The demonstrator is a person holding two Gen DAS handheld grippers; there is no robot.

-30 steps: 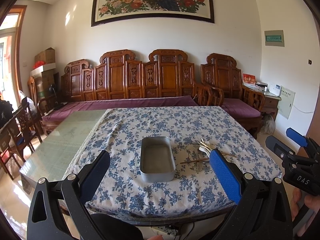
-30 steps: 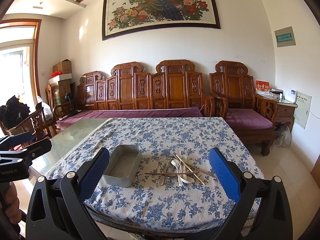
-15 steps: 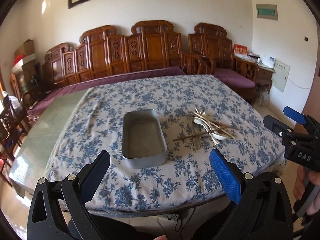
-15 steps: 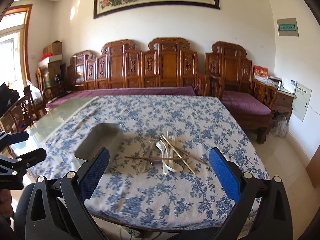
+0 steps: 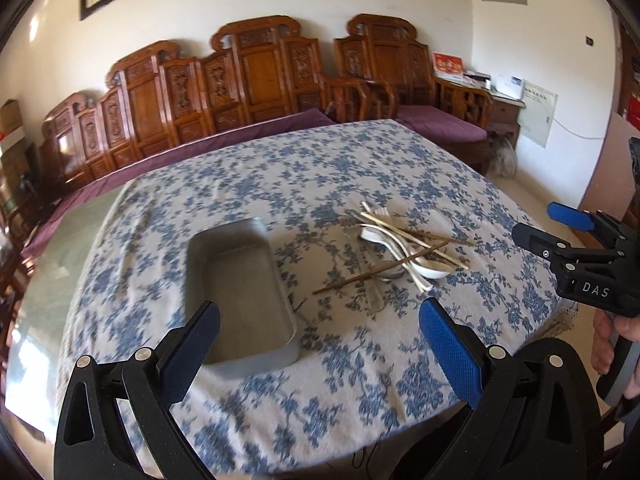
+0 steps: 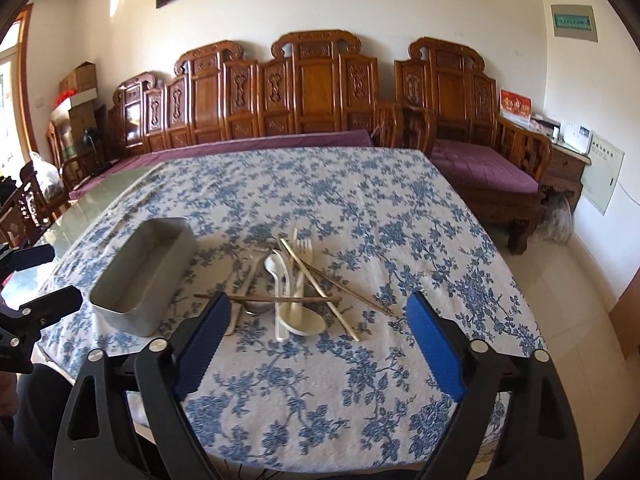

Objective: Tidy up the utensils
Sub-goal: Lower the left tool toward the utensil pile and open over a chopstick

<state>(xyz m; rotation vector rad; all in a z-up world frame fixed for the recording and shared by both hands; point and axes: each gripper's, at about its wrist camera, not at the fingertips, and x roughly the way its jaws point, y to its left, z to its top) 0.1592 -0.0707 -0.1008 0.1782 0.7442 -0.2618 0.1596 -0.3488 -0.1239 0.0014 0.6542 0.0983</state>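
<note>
An empty grey metal tray [image 5: 240, 284] [image 6: 146, 276] sits on the blue-flowered tablecloth [image 5: 280, 184] [image 6: 360, 216]. To its right lies a loose pile of utensils [image 5: 400, 246] [image 6: 298, 292]: white spoons [image 6: 306, 322], a white fork [image 6: 306, 248], a metal spoon and several chopsticks, crossed over each other. My left gripper [image 5: 320, 344] is open and empty, above the tray's near end. My right gripper [image 6: 320, 340] is open and empty, just in front of the pile; it also shows at the right of the left wrist view [image 5: 576, 252].
The table's near edge [image 6: 320, 460] is just below both grippers. Bare glass tabletop [image 5: 60, 240] lies left of the cloth. Carved wooden benches [image 6: 312, 88] with purple cushions stand behind the table; a side cabinet [image 6: 568, 164] is at the right wall.
Both grippers have moved forward and tilted down over the table. The tray and the utensil pile look larger and nearer. Nothing on the table has moved.
</note>
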